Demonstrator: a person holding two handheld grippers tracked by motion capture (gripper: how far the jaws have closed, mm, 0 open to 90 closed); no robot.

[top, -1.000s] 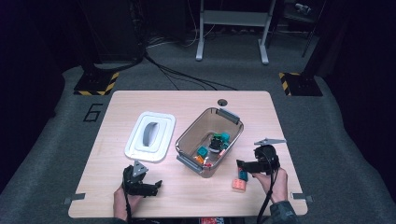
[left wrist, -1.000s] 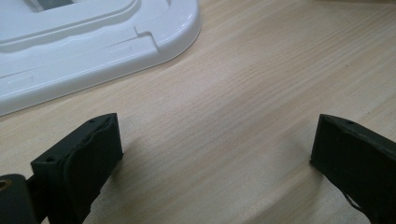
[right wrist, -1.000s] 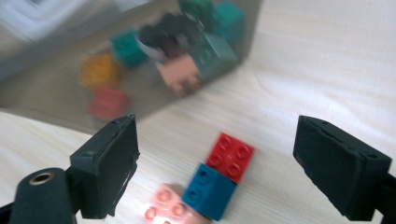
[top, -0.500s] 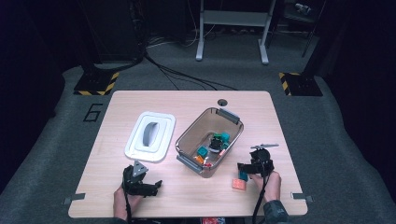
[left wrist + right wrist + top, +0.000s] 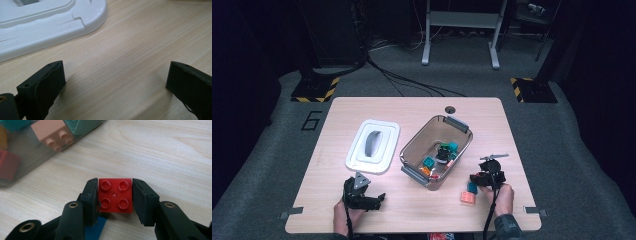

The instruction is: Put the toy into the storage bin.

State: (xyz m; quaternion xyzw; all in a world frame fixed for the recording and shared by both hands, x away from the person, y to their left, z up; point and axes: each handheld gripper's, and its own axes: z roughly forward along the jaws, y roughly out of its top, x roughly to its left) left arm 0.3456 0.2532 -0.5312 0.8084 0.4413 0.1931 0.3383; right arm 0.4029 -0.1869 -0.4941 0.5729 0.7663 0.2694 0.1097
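My right gripper [image 5: 114,185] is shut on a red four-stud brick [image 5: 115,196] just above the wooden table [image 5: 175,157]; a blue piece [image 5: 96,232] lies under it. From above, that gripper [image 5: 477,179] is right of the clear bin [image 5: 412,147], beside a blue brick [image 5: 472,187] and a salmon brick [image 5: 467,197]. The bin wall [image 5: 27,152] is close by, with a pink brick [image 5: 53,133] and a red one [image 5: 8,165] behind it. My left gripper [image 5: 115,75] stands open over bare wood near the front left [image 5: 364,197].
A white lid [image 5: 372,145] lies left of the bin, its edge [image 5: 50,22] just beyond my left gripper's jaws. The bin holds several coloured bricks [image 5: 439,155]. A small round hole [image 5: 450,109] is in the table's far edge.
My right gripper has shifted a little left and toward the person, down near the loose bricks. The left gripper has stayed where it was.
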